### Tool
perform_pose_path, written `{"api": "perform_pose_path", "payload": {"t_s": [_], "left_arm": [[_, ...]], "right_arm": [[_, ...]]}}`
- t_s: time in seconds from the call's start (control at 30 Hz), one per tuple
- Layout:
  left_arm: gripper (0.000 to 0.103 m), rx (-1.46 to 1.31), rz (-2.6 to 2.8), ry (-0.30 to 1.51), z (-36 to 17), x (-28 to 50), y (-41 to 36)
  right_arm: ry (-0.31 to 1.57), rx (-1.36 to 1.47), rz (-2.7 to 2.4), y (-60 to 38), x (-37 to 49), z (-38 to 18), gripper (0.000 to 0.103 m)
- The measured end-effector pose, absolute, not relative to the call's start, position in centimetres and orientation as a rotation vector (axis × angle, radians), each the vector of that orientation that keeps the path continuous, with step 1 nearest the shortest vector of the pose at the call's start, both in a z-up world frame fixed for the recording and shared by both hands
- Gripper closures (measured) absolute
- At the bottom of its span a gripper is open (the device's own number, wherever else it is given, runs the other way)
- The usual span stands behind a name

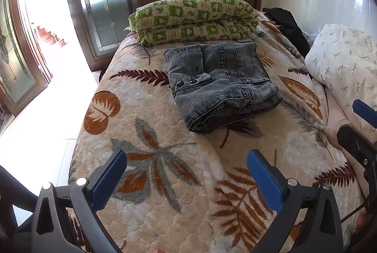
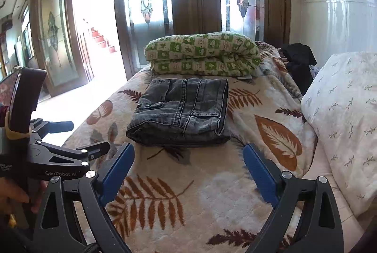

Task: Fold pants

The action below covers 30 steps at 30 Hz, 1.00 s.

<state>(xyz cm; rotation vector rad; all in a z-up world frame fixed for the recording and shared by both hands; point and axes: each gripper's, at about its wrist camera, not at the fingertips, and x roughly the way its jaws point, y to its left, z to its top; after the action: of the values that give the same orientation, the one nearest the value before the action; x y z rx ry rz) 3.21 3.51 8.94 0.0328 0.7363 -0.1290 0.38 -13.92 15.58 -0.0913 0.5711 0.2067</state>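
Note:
The grey denim pants [image 1: 219, 83] lie folded in a compact stack on the leaf-patterned blanket [image 1: 150, 111]; they also show in the right wrist view [image 2: 183, 111]. My left gripper [image 1: 186, 177] is open and empty, held above the blanket, well short of the pants. My right gripper [image 2: 188, 170] is open and empty, just in front of the stack's near edge. The right gripper also shows at the right edge of the left wrist view [image 1: 362, 130], and the left gripper shows at the left of the right wrist view [image 2: 68, 137].
A folded green-and-cream quilt [image 1: 195, 19] lies just behind the pants. A white pillow [image 1: 344, 64] sits at the right, with a black garment [image 1: 287, 26] behind it. Glass-panelled doors [image 1: 106, 5] stand beyond the bed; the floor drops off at the left.

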Motion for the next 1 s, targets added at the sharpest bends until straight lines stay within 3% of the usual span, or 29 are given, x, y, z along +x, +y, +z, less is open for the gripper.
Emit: {"api": "perform_pose_path", "payload": {"t_s": [1.0], "left_arm": [[0.000,0.005,-0.143,0.726,9.60,2.71,3.60]], "right_arm": [[0.558,-0.088,0.223,-13.54,-0.10,15.90,0.008]]}}
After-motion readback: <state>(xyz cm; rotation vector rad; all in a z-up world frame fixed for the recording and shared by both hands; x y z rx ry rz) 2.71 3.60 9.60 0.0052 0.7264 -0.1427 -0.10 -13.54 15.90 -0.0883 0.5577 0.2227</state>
